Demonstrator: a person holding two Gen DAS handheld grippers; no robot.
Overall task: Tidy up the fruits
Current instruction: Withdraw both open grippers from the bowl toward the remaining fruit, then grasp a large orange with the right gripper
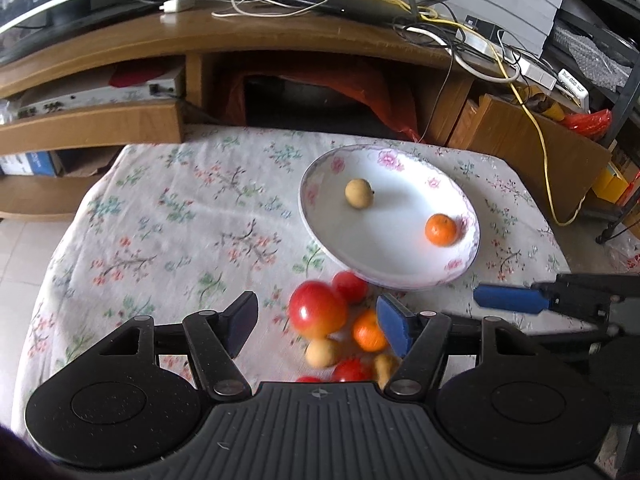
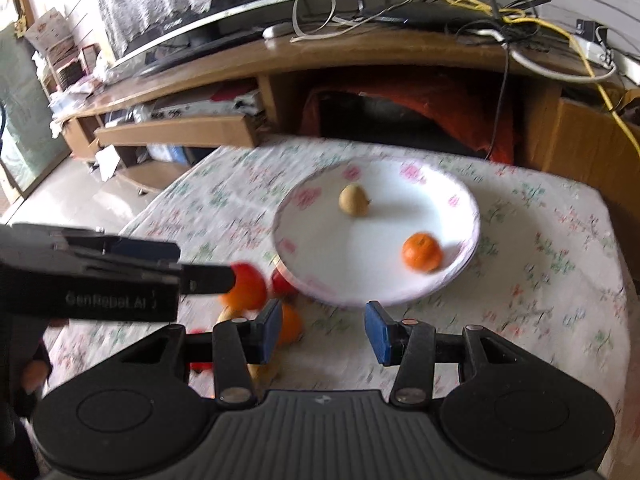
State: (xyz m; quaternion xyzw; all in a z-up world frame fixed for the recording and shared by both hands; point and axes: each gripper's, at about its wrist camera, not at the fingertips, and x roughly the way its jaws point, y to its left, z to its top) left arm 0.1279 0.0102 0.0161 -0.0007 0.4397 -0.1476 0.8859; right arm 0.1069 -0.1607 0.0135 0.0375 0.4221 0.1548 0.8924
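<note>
Left wrist view: left gripper (image 1: 318, 322), fingers spread, straddles a fruit pile (image 1: 340, 332) on the floral cloth (image 1: 160, 220); plate (image 1: 344, 248) beyond holds two fruits; right gripper (image 2: 320, 328) likewise released, empty.

From my feed I see a white cloth printed with small pink and green flowers (image 1: 168, 224) spread over the table. Behind it runs a long brown wooden TV stand (image 1: 248, 36), its open middle bay draped with orange-red fabric (image 1: 360, 88). On top sits a dark flat screen (image 2: 208, 4), a tangle of black and white cables (image 1: 432, 28) and a yellow cable (image 1: 532, 120) trailing down the stand's right side. A brown cardboard box (image 1: 532, 152) stands beside it, and pale floor tiles (image 2: 80, 196) show lower left.
</note>
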